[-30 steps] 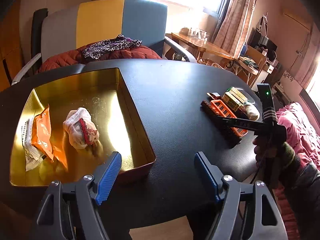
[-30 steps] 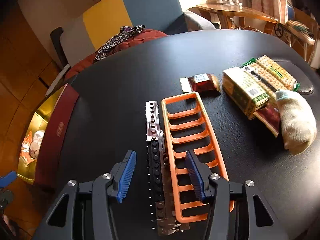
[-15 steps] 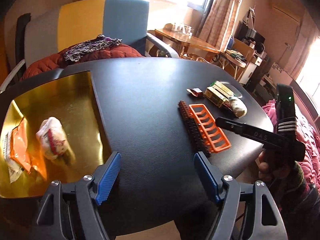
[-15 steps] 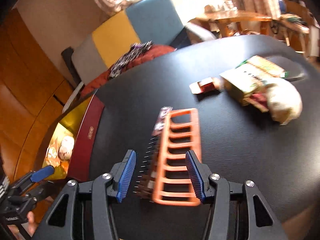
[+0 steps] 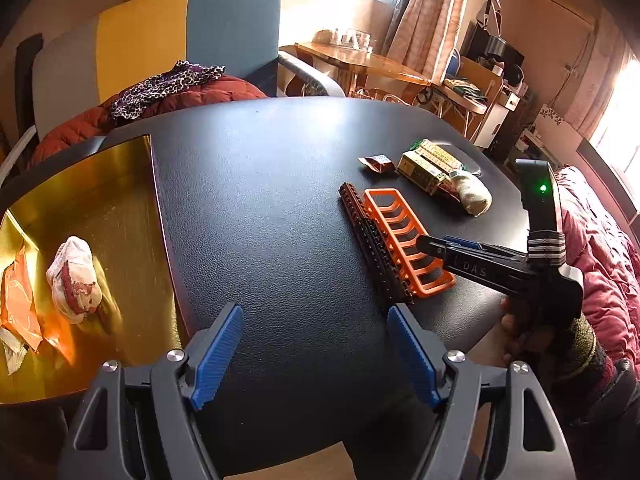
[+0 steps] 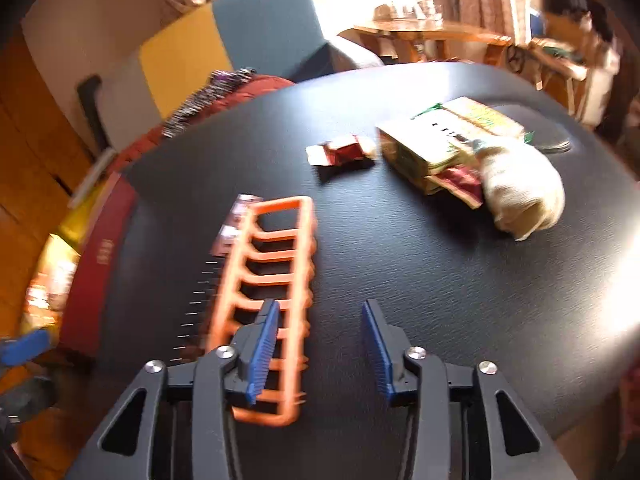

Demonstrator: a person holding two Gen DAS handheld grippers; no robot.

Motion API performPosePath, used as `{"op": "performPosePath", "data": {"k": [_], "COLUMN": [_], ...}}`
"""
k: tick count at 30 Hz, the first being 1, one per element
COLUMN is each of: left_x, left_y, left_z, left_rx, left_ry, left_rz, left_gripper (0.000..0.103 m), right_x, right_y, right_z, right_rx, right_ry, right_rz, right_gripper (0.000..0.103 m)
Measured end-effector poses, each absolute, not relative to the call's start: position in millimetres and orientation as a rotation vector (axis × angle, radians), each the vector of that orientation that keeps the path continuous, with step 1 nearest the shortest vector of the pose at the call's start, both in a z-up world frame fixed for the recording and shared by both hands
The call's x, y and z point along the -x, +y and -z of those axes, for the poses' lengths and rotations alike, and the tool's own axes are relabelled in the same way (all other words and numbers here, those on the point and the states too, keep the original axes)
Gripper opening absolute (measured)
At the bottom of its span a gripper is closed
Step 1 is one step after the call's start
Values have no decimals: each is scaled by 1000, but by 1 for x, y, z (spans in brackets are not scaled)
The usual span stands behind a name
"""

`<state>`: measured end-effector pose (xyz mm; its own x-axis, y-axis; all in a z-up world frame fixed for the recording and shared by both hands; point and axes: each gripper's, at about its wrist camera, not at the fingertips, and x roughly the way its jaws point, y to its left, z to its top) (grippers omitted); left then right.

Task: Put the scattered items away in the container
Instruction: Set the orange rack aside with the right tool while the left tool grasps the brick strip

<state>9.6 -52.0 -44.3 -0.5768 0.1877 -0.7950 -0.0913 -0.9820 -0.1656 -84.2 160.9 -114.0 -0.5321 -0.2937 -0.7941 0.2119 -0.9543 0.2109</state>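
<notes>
An orange plastic rack (image 5: pixel 404 240) (image 6: pixel 272 264) lies on the black table beside a dark pin strip (image 5: pixel 372 248) (image 6: pixel 208 292). My right gripper (image 6: pixel 318 308) (image 5: pixel 432 242) hovers over the rack's near end. Its jaws are closing, its left finger is above the rack, and only the rack's right rail lies between the pads, untouched. Farther off lie a red packet (image 6: pixel 342 150), biscuit packs (image 6: pixel 436 140) and a cream sock (image 6: pixel 520 188). My left gripper (image 5: pixel 315 316) is open and empty over bare table, right of the gold tin (image 5: pixel 100 184), which holds a white sock (image 5: pixel 74 276) and orange packets (image 5: pixel 20 308).
A chair with a yellow and blue back (image 5: pixel 180 40) stands behind the table, with a red jacket (image 5: pixel 192 96) on it. A pink quilt (image 5: pixel 600 248) lies to the right. A hand in a dark knit sleeve (image 5: pixel 560 340) holds the right gripper at the table's near edge.
My left gripper slid right, so the tin now sits at the picture's left edge. My right gripper shifted right off the rack and strip, and its jaws have narrowed.
</notes>
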Motion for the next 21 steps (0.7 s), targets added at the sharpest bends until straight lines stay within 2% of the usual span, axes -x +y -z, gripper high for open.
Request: {"op": "performPosePath", "data": {"k": [4,8,19,21], "left_x": [-2,14,81,91], "left_y": [-49,-35,13,17], "left_z": [45,42,68,75], "left_rx": [1357,1339,1406,1428], "left_ry": [-146,-119,-13,-1], "left_rz": [-2646,-2621,-2535,-2531], "left_gripper": [76,76,74,73], "right_x": [82,79,62,61], "right_y": [171,192,242,248], "right_z": [115,114,111,110], "right_rx": [-1349,-1367,-1275,-1260], "right_ry": [-44,-78,-352,-387], "right_rz": [2617,2661,2654,2650], "right_gripper": [37,37,39,43]}}
